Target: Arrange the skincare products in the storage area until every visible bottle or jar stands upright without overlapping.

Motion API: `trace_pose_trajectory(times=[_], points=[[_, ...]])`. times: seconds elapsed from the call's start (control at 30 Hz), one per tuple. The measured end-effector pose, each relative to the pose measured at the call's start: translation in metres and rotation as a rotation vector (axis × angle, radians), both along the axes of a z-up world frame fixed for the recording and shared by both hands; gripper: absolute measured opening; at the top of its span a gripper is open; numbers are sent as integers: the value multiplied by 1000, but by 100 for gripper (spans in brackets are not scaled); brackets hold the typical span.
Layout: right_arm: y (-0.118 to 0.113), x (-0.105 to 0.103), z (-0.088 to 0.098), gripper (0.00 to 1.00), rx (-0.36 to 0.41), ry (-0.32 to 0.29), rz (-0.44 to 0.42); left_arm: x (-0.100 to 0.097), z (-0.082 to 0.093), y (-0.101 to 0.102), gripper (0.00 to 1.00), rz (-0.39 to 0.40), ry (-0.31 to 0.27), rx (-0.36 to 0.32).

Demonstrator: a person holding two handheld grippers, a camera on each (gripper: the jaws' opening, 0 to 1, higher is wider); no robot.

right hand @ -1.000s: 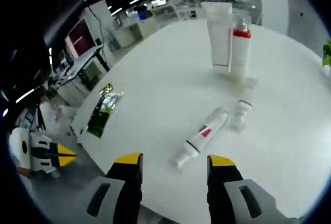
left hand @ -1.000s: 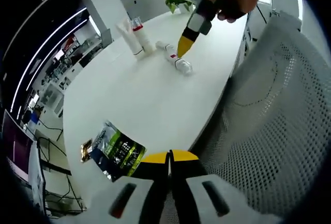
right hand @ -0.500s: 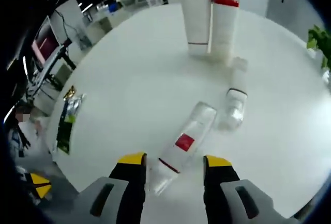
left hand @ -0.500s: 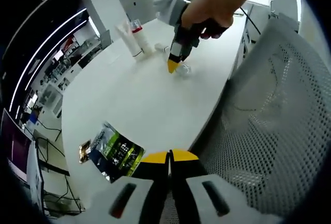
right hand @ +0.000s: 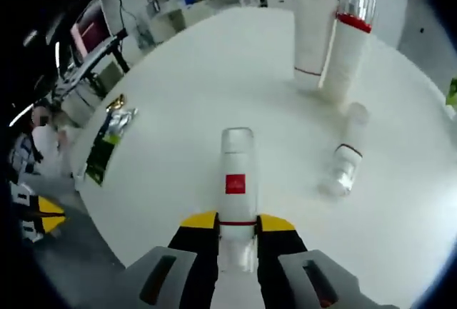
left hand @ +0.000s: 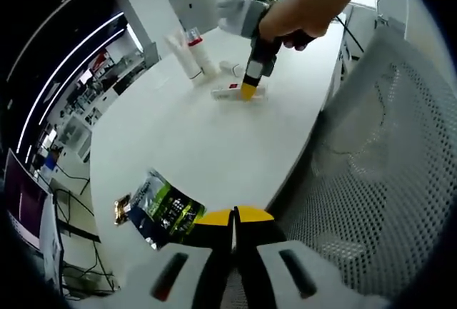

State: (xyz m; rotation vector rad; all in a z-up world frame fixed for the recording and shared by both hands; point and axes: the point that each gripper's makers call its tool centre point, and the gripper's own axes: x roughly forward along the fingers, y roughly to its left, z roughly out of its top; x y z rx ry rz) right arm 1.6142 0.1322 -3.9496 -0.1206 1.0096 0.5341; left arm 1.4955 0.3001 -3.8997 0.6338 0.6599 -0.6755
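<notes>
White bottle (right hand: 236, 180), red square label unreadable, pinched by right tongs (right hand: 237, 222); left tongs (left hand: 233, 216) pressed together.

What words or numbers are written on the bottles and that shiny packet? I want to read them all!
No text here is sharp enough to read.
Held bottle: a red square label, print too small.
Packet: green and silver print, blurred.
Tube and red-banded bottle: standing, no legible words.
Small bottle: lying down, a dark line, no words to make out.
</notes>
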Motion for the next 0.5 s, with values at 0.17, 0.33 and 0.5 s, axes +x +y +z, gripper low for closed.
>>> trace_pose_trajectory(times=[0.17,0.33,0.5], points=[[21,-27,21,15,-3,-54,243,3,9,-2,0,-4,-38,-27],[37,-55,44,15,-59,-157,488,-2,18,-15,0,-28,-17,-133],[50,-80,63,15,-113,-235,653,-19,41,-24,15,-181,-73,-157]])
